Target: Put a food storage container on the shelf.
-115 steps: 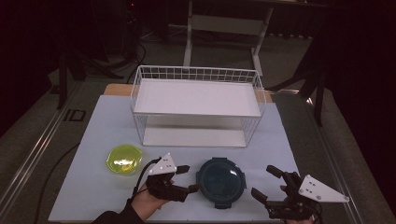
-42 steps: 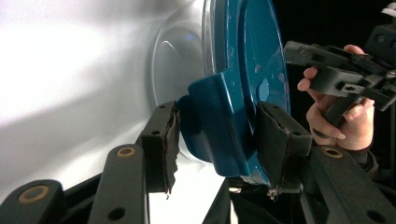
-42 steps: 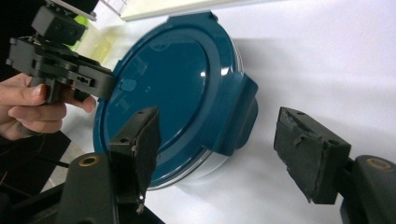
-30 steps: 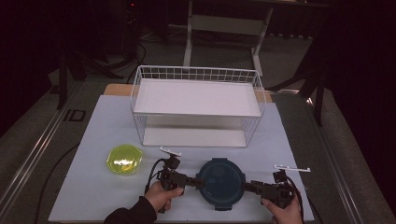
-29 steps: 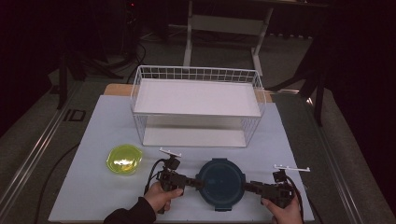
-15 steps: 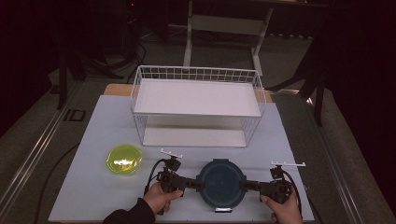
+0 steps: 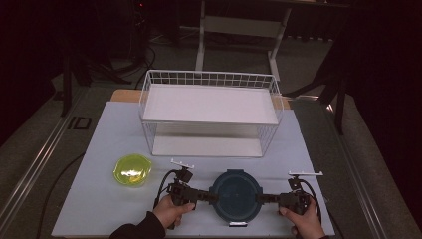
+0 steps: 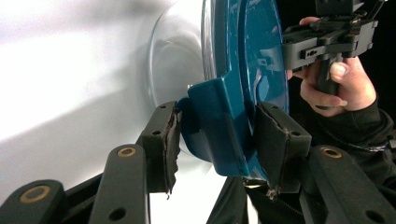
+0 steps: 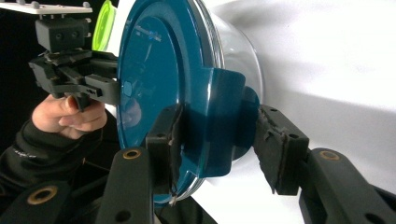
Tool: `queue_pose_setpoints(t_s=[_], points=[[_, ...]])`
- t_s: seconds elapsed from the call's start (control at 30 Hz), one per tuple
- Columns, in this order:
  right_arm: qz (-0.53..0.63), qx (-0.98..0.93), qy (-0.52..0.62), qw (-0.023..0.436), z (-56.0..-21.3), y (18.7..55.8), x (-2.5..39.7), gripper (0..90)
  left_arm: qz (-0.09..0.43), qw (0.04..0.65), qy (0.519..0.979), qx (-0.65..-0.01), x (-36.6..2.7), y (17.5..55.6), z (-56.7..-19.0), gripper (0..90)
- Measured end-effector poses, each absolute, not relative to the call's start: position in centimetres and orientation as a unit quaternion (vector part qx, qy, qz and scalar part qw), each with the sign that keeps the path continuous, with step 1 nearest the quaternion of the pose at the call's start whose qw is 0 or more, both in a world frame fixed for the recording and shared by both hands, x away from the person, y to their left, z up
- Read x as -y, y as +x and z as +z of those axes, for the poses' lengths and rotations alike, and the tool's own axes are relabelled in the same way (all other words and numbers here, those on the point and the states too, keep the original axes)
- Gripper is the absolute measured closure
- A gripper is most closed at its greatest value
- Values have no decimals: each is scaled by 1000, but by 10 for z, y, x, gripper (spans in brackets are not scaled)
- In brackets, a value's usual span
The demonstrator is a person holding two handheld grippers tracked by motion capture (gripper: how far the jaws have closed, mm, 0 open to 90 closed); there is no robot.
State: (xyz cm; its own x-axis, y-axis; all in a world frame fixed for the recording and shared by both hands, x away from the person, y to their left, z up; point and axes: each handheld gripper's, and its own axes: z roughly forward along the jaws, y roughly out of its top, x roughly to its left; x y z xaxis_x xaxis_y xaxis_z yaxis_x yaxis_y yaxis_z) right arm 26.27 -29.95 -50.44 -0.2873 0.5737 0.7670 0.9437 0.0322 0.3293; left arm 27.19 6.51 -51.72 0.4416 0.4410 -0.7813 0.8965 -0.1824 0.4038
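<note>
container (image 7: 235,193) at near edge of mat (image 7: 99,149), blue lid (image 8: 247,56) on clear bowl (image 8: 175,70) | left gripper (image 7: 201,195) jaws around left lid clasp (image 8: 217,123), pads touching | right gripper (image 7: 266,198) jaws astride right clasp (image 9: 219,121), one pad touching, other just off | green bowl (image 7: 132,170) left of it | wire rack (image 7: 209,112) behind
</note>
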Motion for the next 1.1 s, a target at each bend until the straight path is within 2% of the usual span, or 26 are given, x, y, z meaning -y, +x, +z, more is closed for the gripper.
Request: queue_pose_setpoints(t_s=[0.4,0.7,0.87,1.1], points=[[-425,673,-564,220,-503,256,300,545,-243,435,725,-476,-62,263,-508,518],[-418,708,-544,170,-482,250,290,554,-231,426,727,-486,-59,261,-504,488],[-413,704,-548,180,-482,256,290,558,-239,427,722,-489,-60,262,-505,488],[-432,696,-543,185,-473,255,293,558,-238,435,729,-471,-64,263,-488,505]])
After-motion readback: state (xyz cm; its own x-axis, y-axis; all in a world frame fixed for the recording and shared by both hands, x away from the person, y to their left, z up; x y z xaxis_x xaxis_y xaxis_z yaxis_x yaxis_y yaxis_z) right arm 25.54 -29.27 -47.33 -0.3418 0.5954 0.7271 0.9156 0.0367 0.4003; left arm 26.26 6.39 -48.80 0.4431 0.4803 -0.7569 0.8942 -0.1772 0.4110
